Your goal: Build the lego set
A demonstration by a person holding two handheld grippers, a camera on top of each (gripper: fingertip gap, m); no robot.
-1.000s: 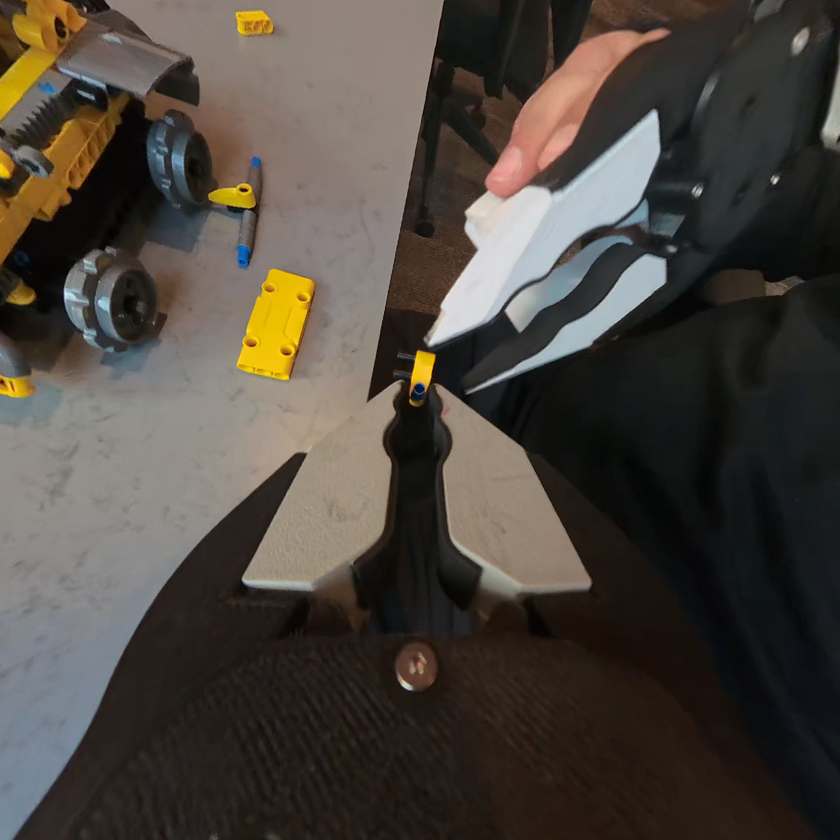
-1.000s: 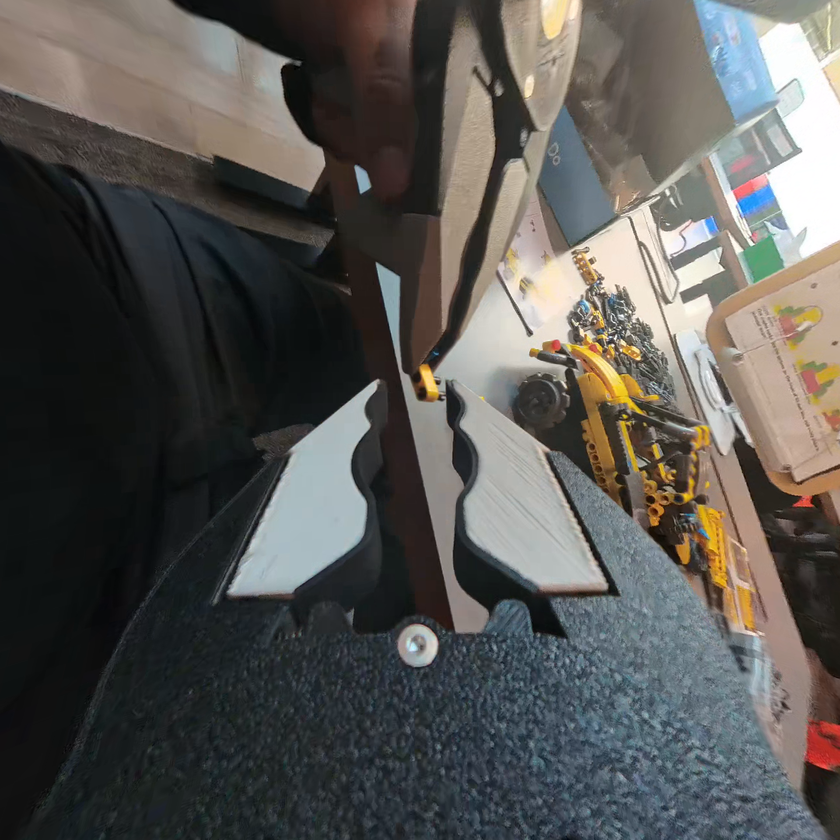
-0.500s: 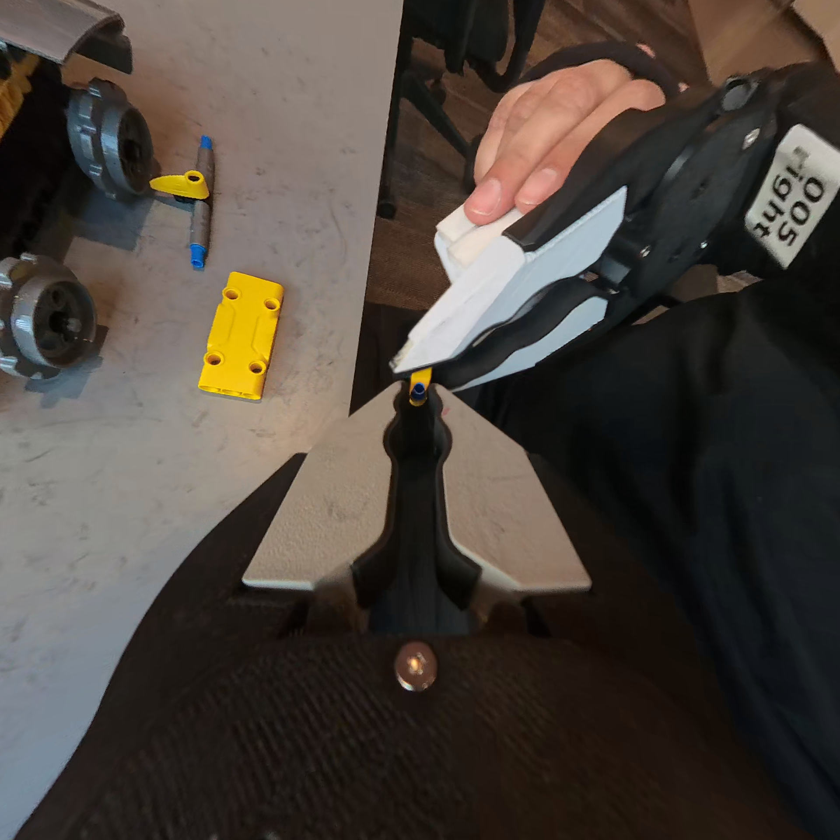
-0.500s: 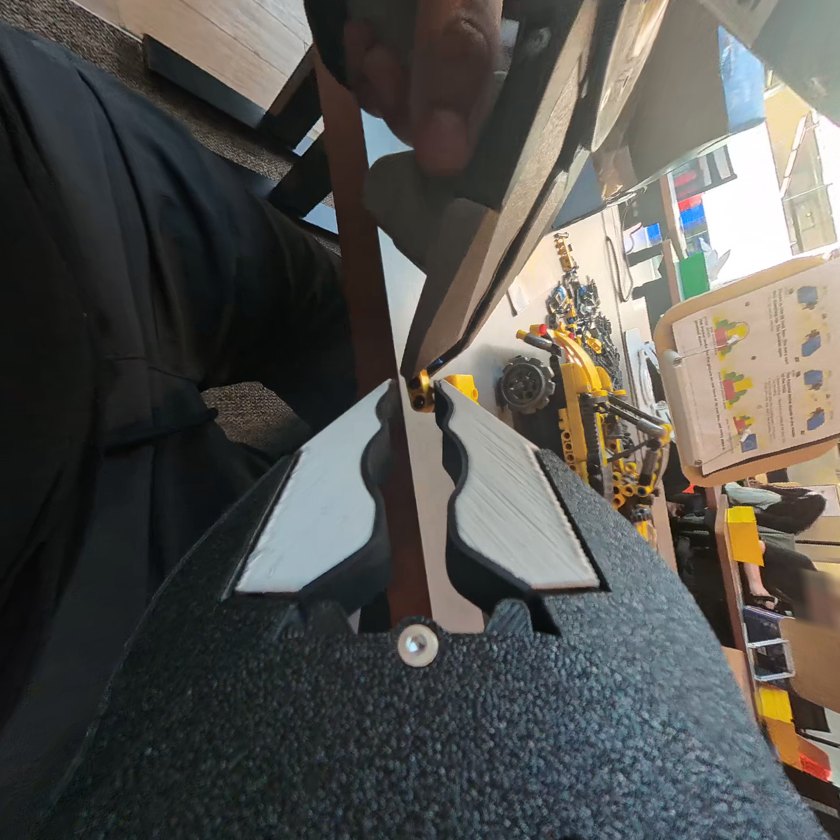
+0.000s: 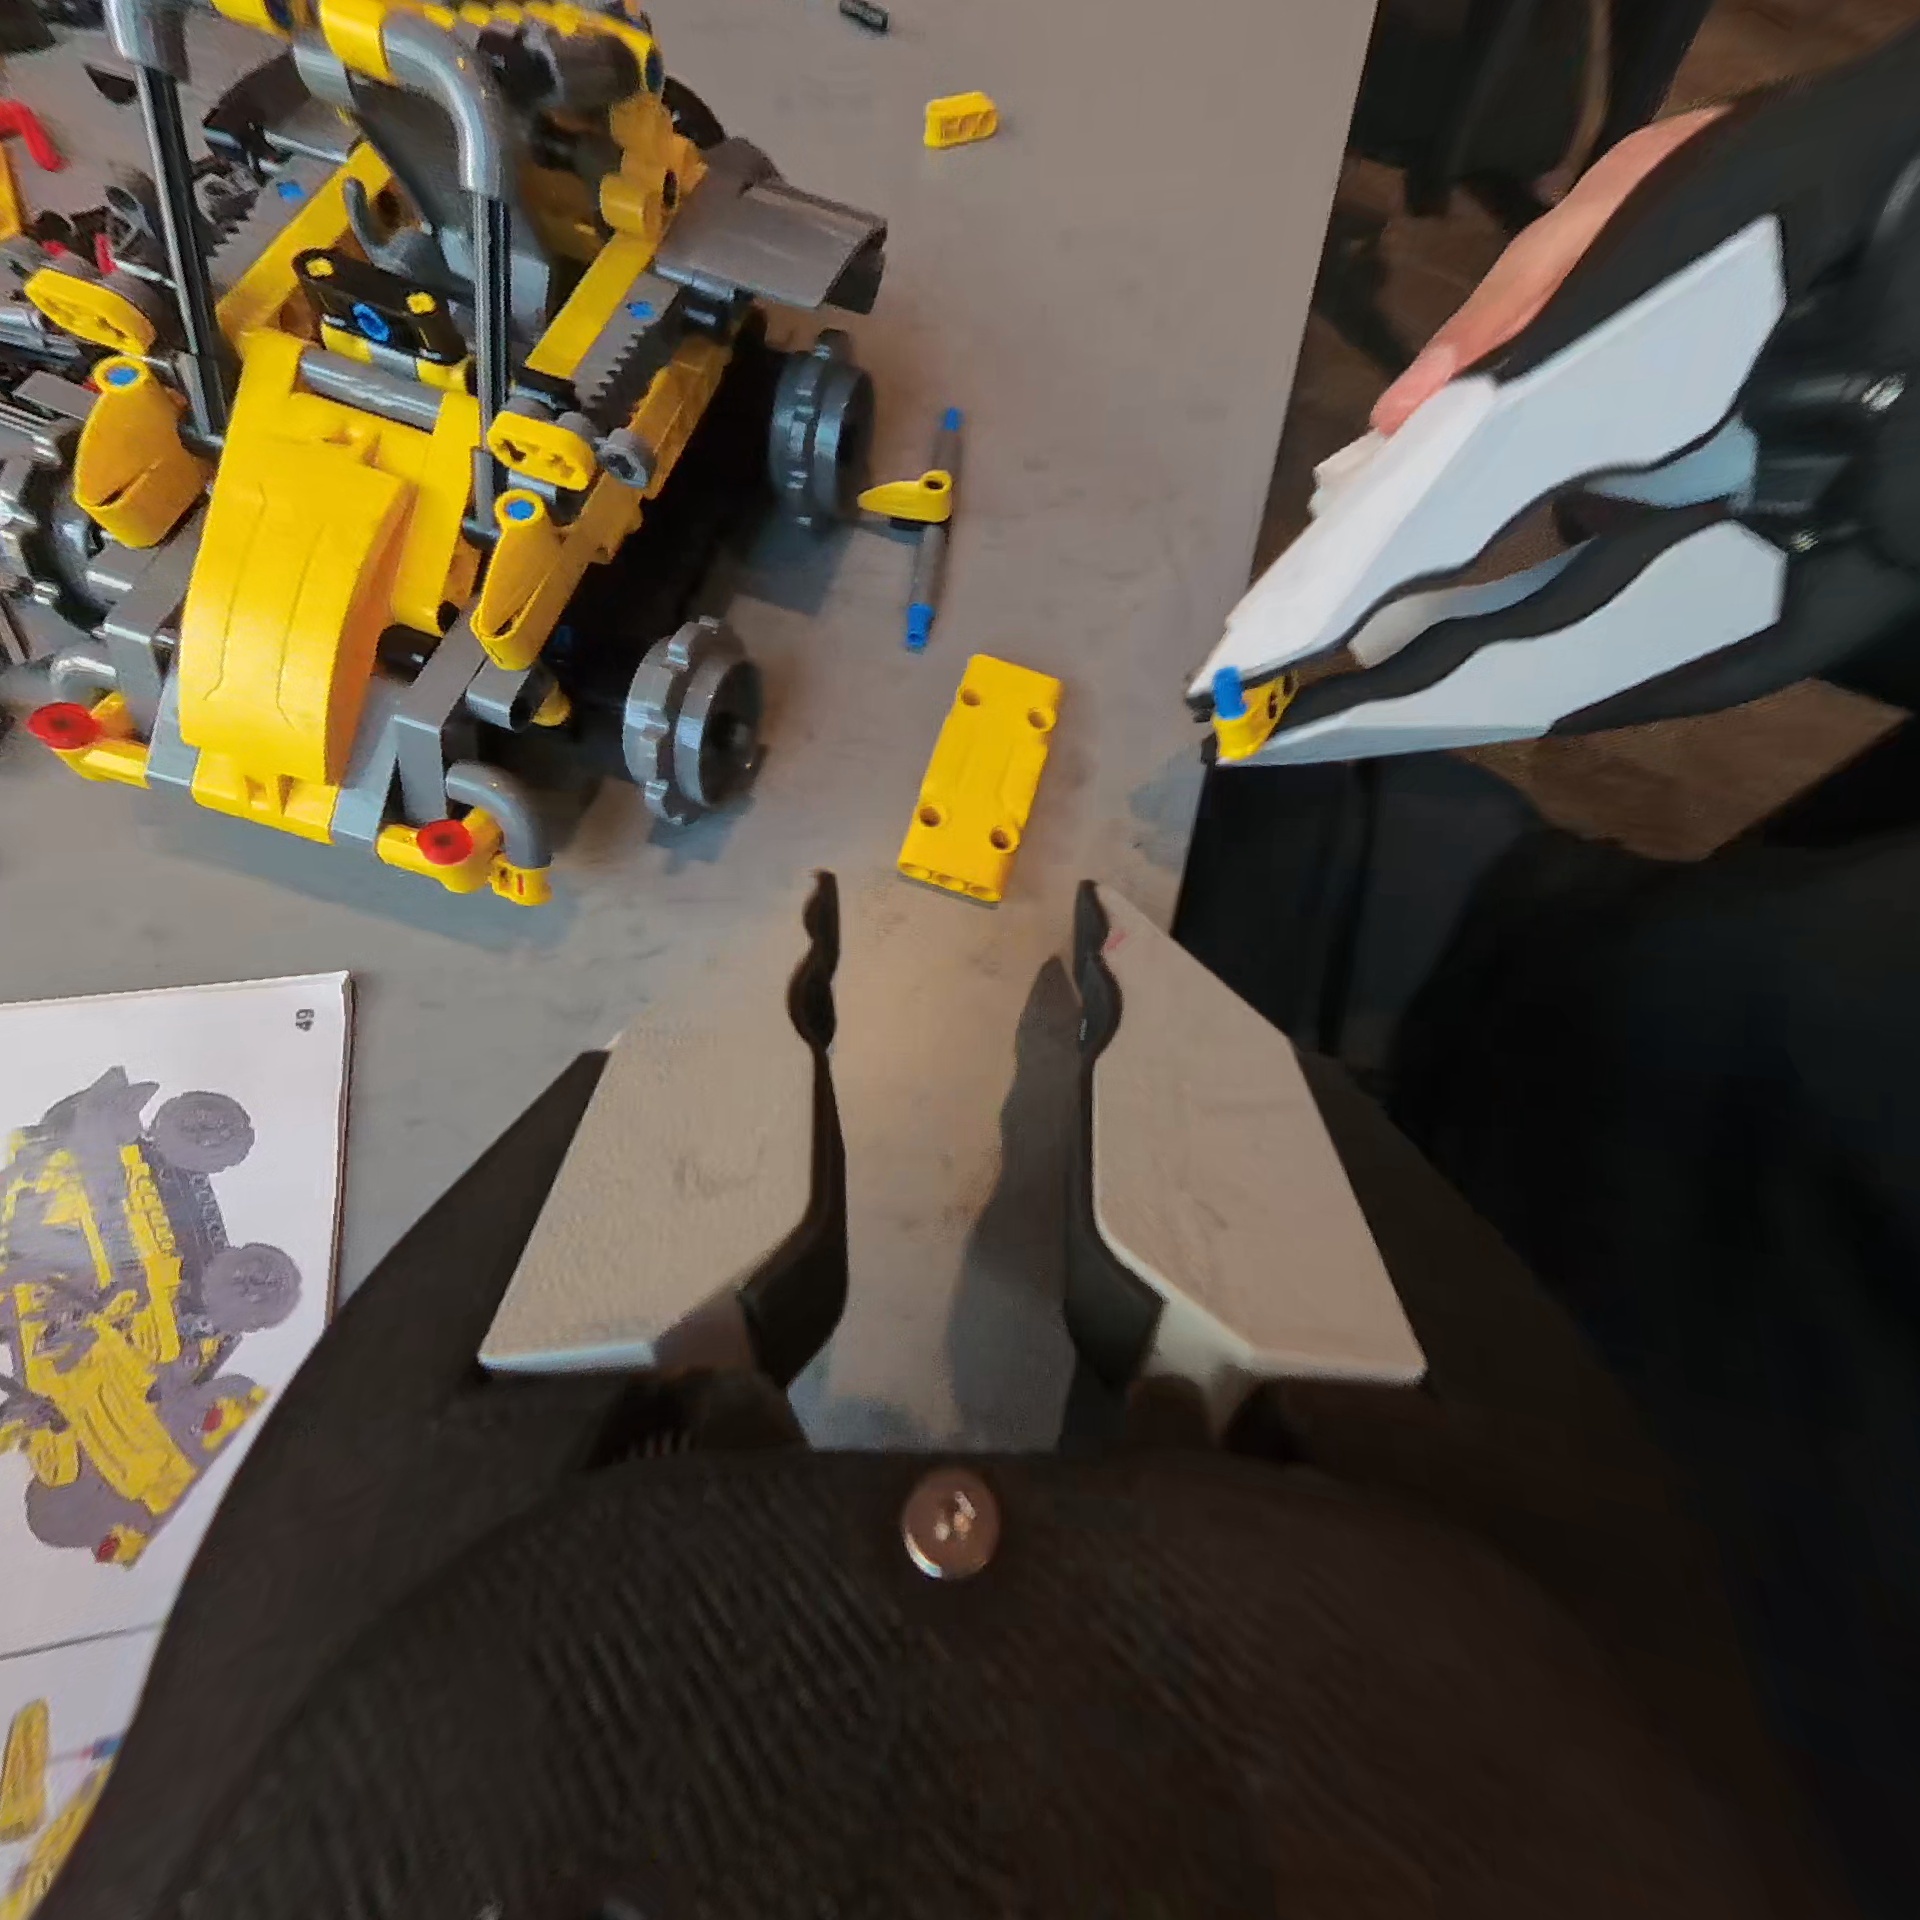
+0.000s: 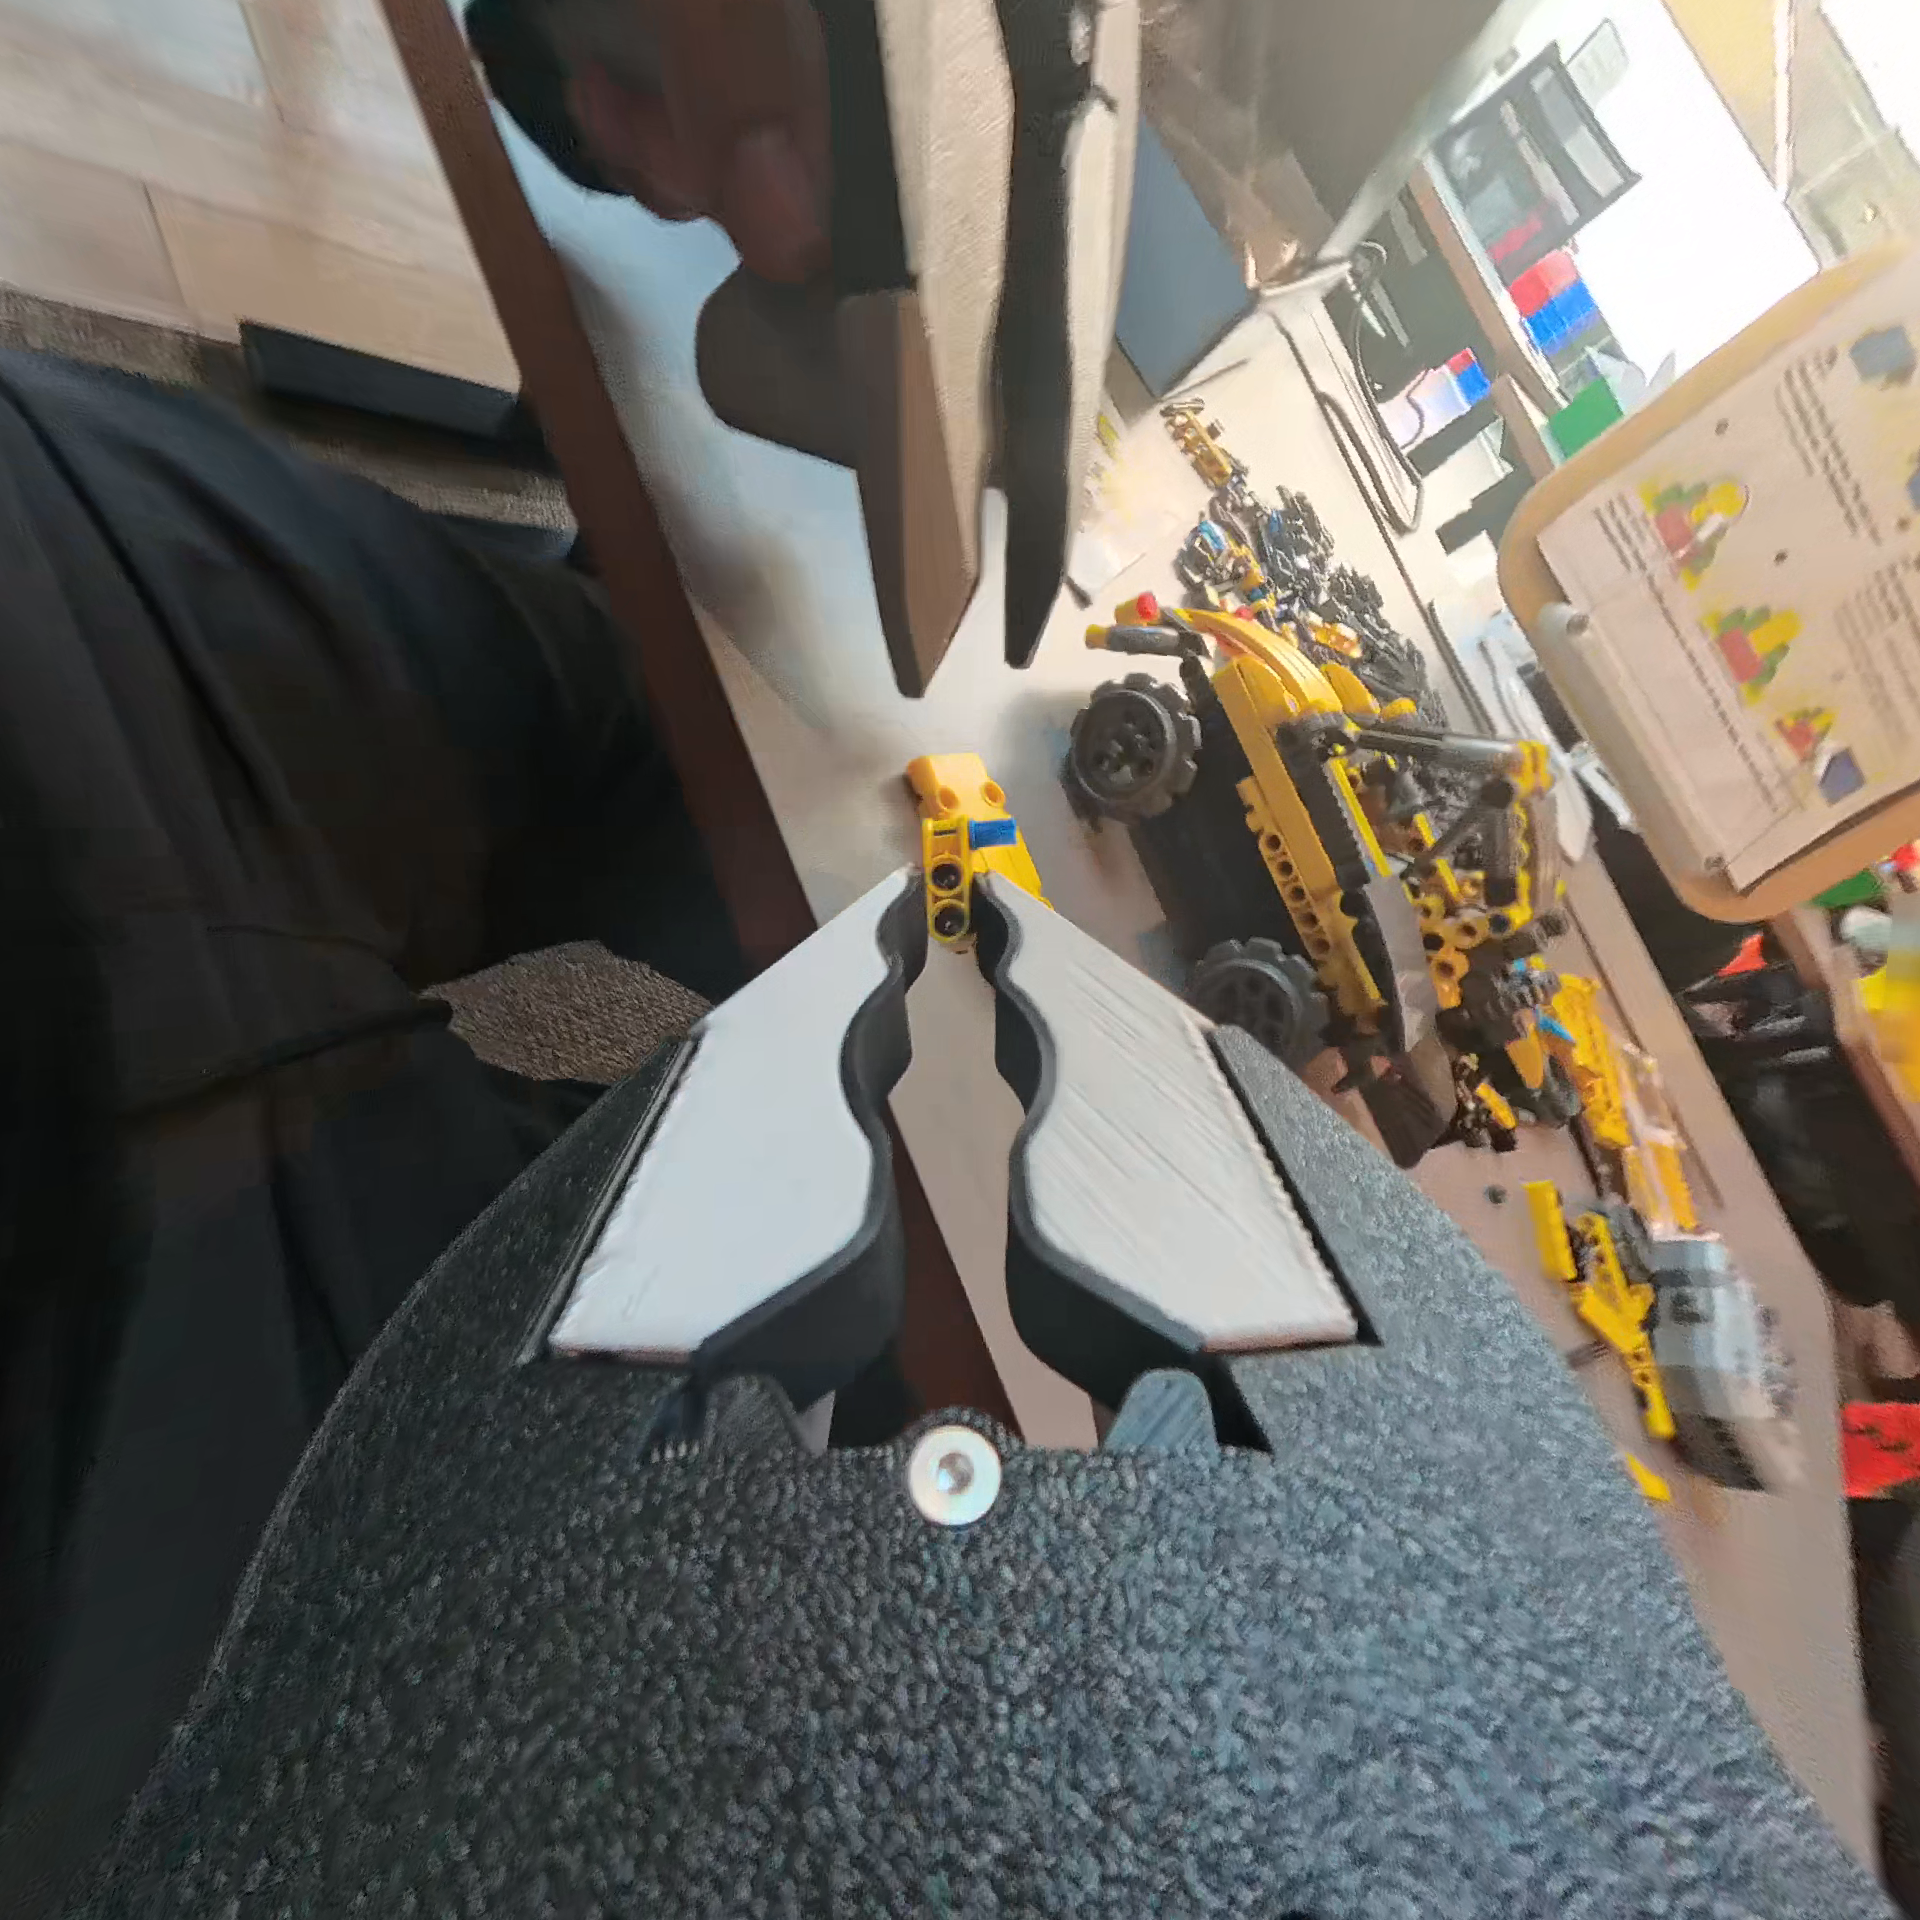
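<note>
The left tool [image 5: 951,914] is wide open and empty, its two fingers spread above the grey desk [image 5: 1122,312] near the desk's right edge. Just ahead of its tips lies a flat yellow brick panel [image 5: 980,777] with four holes. Beyond that, a grey axle with blue ends [image 5: 932,525] and a small yellow lever piece [image 5: 908,499] lie beside the rear wheel hub [image 5: 821,426] of a yellow and grey brick-built vehicle [image 5: 343,499].

The right tool [image 6: 951,899] is closed on a small yellow connector with a blue pin [image 6: 951,883], gripped at its fingertips and held in the air just off the desk's right edge, near the yellow panel. A hand [image 5: 1507,249] grips this tool.

An open instruction booklet [image 5: 156,1299] lies at the desk's near left.
</note>
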